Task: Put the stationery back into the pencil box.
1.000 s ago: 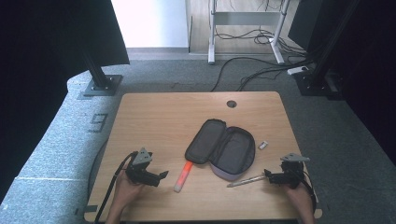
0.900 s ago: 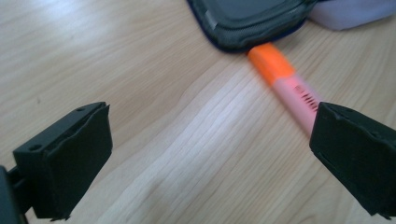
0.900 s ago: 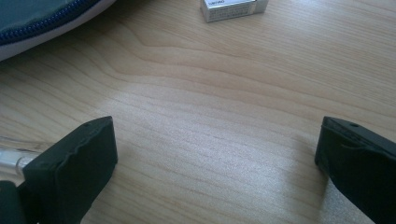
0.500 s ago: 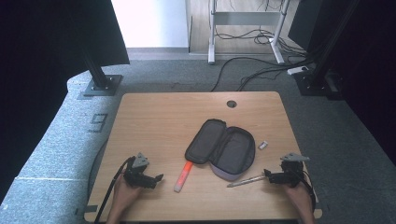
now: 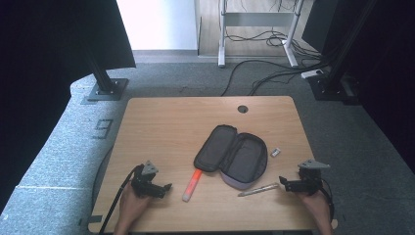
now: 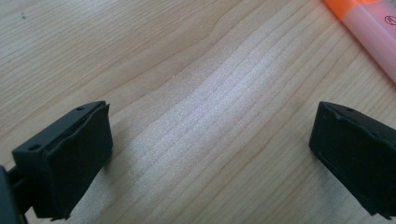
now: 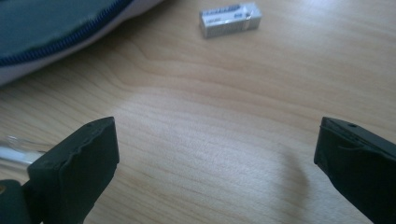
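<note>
Wood surface: the table (image 5: 161, 122) was pale timber with fine straight grain, rectangular with rounded corners, a round dark grommet hole (image 5: 242, 108) near its far edge.
Left gripper: the left gripper (image 5: 164, 188) sat low at the near left edge, held in a hand; in the left gripper view its blocky matte black jaws stood wide apart over bare grain, gripping nothing (image 6: 210, 154).
Highlighter: a slim highlighter (image 5: 192, 185) lay just right of that gripper, orange at the cap end and paler toward the near end; its smooth plastic barrel crossed the top right corner of the left gripper view (image 6: 371, 32).
Pencil case: an oval zip case (image 5: 231, 155) lay spread open mid-table, dark fabric lining inside, lighter grey shell outside, a blue zip running along its rim (image 7: 70, 35).
Pen: a thin silvery pen (image 5: 258, 190) rested just near the case, slanted.
Eraser: a small rectangular block (image 5: 275, 152) in a shiny printed wrapper (image 7: 230, 18) lay right of the case, apart from it.
Right gripper: the right gripper (image 5: 282, 184) rested at the near right edge in a hand, jaws spread wide and empty (image 7: 215, 163), the pen's clear tip just beside its left jaw.
</note>
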Available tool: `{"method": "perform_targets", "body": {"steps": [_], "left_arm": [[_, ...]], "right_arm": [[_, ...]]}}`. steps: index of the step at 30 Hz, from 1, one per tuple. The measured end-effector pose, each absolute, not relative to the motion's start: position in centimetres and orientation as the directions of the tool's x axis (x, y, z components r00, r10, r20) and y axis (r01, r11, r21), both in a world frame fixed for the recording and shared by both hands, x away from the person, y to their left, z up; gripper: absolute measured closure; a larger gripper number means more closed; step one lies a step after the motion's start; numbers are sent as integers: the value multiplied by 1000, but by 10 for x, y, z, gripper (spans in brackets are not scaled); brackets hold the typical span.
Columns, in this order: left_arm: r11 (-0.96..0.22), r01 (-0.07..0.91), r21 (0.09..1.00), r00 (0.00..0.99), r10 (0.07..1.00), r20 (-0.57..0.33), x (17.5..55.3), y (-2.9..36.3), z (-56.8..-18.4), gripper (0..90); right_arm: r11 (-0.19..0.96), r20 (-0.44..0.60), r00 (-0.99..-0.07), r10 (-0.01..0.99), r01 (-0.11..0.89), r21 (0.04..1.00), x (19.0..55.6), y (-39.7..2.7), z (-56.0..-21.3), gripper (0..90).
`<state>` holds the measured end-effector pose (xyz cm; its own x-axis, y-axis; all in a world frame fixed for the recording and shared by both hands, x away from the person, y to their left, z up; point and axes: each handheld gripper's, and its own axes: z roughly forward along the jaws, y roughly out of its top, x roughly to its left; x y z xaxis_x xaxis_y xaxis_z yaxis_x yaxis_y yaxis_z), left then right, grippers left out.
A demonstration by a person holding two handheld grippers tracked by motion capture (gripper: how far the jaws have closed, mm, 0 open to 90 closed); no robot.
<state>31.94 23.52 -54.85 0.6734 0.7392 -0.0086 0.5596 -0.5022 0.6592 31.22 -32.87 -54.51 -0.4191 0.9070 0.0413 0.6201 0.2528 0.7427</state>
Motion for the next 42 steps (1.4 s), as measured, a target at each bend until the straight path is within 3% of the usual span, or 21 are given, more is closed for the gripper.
{"method": "perform_targets", "body": {"steps": [7, 13, 29, 42], "left_arm": [[-502, 560, 659, 673, 740, -8, 319, 235, -549, 0], [-501, 560, 659, 672, 741, -8, 319, 235, -549, 0], [-501, 561, 659, 672, 741, -8, 319, 235, -549, 0], [-501, 561, 659, 672, 741, -8, 319, 235, -549, 0]], "right_arm": [[260, 35, -433, 900, 602, 755, 315, -331, -533, 22], [281, 28, -455, 890, 596, 752, 325, -329, -524, 118], [299, 22, -458, 889, 616, 729, 366, -316, -497, 159], [311, 25, -468, 883, 624, 717, 389, -307, -496, 352]]}}
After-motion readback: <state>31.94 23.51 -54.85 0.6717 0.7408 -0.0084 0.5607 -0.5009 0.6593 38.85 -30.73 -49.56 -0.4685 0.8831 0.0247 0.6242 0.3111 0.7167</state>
